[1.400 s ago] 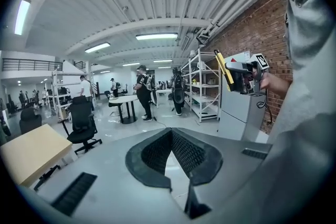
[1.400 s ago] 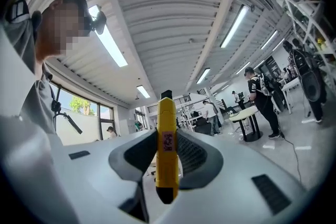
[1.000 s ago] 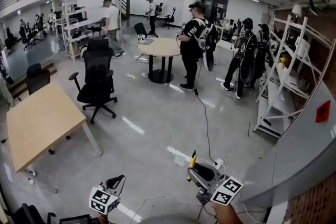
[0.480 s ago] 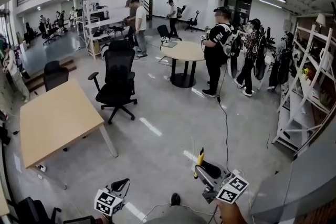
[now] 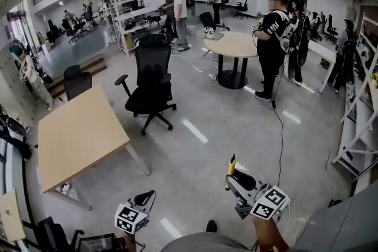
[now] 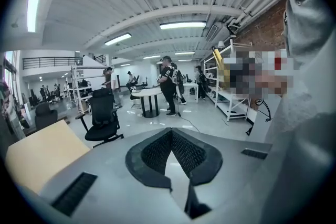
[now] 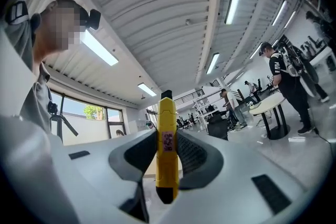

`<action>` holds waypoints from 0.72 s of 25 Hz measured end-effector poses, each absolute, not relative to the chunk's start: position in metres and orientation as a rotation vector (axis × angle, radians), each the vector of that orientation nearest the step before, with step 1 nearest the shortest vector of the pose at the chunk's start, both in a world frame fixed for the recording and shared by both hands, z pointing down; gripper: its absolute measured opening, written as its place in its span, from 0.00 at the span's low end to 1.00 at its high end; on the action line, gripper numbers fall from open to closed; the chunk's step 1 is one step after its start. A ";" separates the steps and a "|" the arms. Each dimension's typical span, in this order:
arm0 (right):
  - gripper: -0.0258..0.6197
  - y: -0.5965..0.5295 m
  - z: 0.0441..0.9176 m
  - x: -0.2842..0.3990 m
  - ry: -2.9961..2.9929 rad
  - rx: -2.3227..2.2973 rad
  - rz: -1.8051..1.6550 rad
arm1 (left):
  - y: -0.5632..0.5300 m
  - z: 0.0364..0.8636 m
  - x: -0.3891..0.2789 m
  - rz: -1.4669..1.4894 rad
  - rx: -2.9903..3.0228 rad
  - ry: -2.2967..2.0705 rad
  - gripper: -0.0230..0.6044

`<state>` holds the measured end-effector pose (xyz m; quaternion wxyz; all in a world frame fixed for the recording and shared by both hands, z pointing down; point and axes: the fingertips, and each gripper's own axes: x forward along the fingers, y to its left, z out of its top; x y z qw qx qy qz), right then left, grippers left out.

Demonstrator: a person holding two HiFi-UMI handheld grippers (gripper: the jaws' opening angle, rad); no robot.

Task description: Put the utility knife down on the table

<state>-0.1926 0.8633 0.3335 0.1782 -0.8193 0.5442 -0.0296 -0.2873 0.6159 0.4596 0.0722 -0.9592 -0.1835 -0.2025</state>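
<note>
In the head view my right gripper (image 5: 235,179) sits low and right of centre, shut on a yellow utility knife (image 5: 230,169) that points up and away over the floor. The right gripper view shows the knife (image 7: 167,147) upright and clamped between the dark pads (image 7: 195,157), with a small pink label on its body. Lower left, my left gripper (image 5: 147,196) is shut and holds nothing; in its own view the left gripper (image 6: 170,132) has its pad tips touching. A light wooden table (image 5: 77,133) stands to the left, well away from both grippers.
A black office chair (image 5: 150,77) stands beyond the wooden table. Further off, a round table (image 5: 236,44) has several people standing around it. A black cable (image 5: 277,127) runs across the grey floor. White shelving (image 5: 360,121) lines the right side.
The view has swung left, so the wooden table and the chair sit further right and closer. Both grippers keep their pose, the right one still holding the knife.
</note>
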 end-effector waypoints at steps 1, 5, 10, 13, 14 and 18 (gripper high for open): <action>0.22 0.862 0.333 -0.176 1.552 -2.311 -0.083 | 0.617 0.458 -0.272 -0.604 -2.886 -0.545 0.04; 0.22 0.869 0.330 -0.118 1.591 -2.301 -0.062 | 0.631 0.457 -0.217 -0.597 -2.880 -0.533 0.04; 0.22 0.871 0.333 -0.078 1.584 -2.258 -0.082 | 0.636 0.449 -0.182 -0.631 -2.859 -0.525 0.04; 0.22 0.855 0.346 -0.057 1.567 -2.254 -0.119 | 0.616 0.451 -0.161 -0.649 -2.854 -0.518 0.04; 0.22 0.850 0.349 -0.051 1.563 -2.251 -0.131 | 0.610 0.455 -0.154 -0.664 -2.851 -0.519 0.04; 0.22 0.839 0.347 -0.018 1.556 -2.251 -0.138 | 0.592 0.465 -0.116 -0.684 -2.852 -0.520 0.04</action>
